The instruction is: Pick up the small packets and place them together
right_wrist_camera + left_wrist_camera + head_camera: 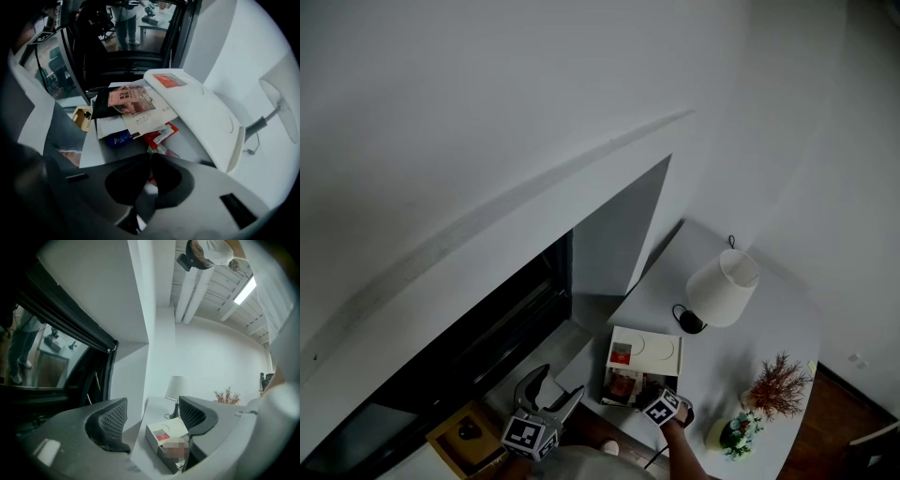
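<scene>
Packets (pixel 159 133), red and blue, lie in open white box (pixel 189 137).

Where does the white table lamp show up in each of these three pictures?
Head view: lamp right of centre.
Left gripper view: lamp near centre, far back.
Right gripper view: lamp at the right edge.
Shared landmark: white box beside it.
</scene>
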A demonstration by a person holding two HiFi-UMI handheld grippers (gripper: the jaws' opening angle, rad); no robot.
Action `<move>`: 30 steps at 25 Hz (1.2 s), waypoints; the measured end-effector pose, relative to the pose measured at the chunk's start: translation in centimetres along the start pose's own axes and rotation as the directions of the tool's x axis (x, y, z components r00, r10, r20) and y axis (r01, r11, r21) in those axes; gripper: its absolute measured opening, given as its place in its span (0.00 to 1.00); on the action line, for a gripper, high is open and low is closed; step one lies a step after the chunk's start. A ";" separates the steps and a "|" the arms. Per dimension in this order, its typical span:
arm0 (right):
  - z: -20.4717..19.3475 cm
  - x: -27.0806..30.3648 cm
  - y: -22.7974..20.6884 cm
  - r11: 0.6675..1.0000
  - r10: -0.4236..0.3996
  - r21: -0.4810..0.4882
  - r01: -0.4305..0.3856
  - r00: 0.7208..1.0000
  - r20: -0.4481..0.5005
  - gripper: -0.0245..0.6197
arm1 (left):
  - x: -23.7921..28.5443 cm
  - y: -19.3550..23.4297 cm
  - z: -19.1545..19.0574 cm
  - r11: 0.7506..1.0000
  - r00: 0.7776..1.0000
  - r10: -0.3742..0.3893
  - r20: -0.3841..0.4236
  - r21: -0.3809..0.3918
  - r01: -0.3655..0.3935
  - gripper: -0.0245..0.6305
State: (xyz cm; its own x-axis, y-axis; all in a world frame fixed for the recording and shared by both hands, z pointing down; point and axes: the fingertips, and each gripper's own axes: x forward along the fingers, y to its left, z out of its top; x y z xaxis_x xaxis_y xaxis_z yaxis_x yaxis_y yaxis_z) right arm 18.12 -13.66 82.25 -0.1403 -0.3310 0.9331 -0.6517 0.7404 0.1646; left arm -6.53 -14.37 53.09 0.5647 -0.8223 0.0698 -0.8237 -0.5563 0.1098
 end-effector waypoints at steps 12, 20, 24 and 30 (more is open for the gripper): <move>5.0 -7.9 -6.6 0.963 -0.207 0.230 0.141 0.934 0.293 0.08 | 0.3 -0.2 -0.8 1.000 1.000 -0.013 -0.013 -0.011 0.013 0.55; 5.9 -2.1 -10.0 0.911 -0.126 0.408 0.050 0.979 0.161 0.15 | 0.1 -0.5 -0.4 1.000 1.000 -0.008 -0.009 -0.003 0.008 0.55; 6.9 -2.2 -9.6 0.920 -0.128 0.390 0.037 0.969 0.210 0.53 | -0.2 0.1 -0.7 1.000 1.000 0.011 -0.013 -0.012 -0.011 0.55; 10.3 -10.4 -8.7 0.927 -0.225 0.374 0.026 0.836 0.500 0.70 | 0.7 -0.3 -0.9 1.000 1.000 -0.016 -0.009 -0.022 0.016 0.55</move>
State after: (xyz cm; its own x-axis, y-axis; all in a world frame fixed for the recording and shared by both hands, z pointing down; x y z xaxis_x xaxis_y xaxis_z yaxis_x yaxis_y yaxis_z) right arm 17.60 -22.68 67.83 -0.3430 -0.7361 0.5835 -0.8867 0.4588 0.0574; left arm -5.82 -14.68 53.98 0.5782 -0.8122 0.0774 -0.8134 -0.5664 0.1323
